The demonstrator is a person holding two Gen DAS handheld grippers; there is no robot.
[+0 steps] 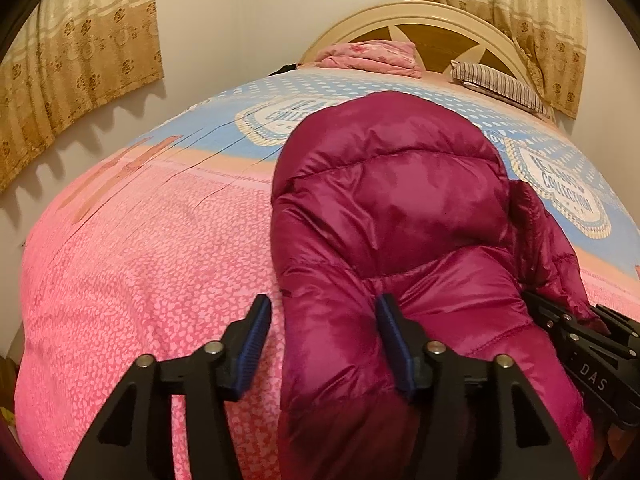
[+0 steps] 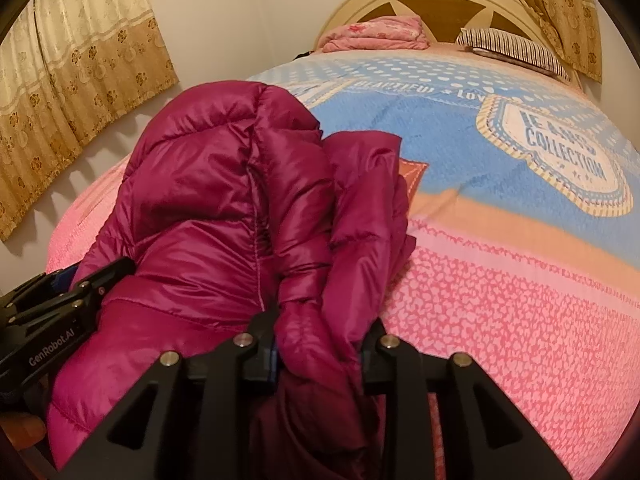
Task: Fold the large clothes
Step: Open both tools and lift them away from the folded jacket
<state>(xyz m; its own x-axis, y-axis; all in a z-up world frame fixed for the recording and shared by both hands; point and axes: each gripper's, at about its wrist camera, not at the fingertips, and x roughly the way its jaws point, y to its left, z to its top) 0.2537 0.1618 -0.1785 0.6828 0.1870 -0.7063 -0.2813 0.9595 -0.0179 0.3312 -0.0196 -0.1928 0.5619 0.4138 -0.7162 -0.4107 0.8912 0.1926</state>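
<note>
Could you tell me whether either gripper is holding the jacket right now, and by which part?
The right gripper clamps a bunched fold at the magenta puffer jacket's near right edge. The left gripper is open, straddling the near left edge.

My right hand-held gripper (image 2: 318, 354) has its pads buried in the magenta puffer jacket (image 2: 224, 200), so I cannot see how they meet. The jacket's hem runs off the bottom edge. The bedspread (image 2: 500, 300) lettering at upper right is partly unreadable.
</note>
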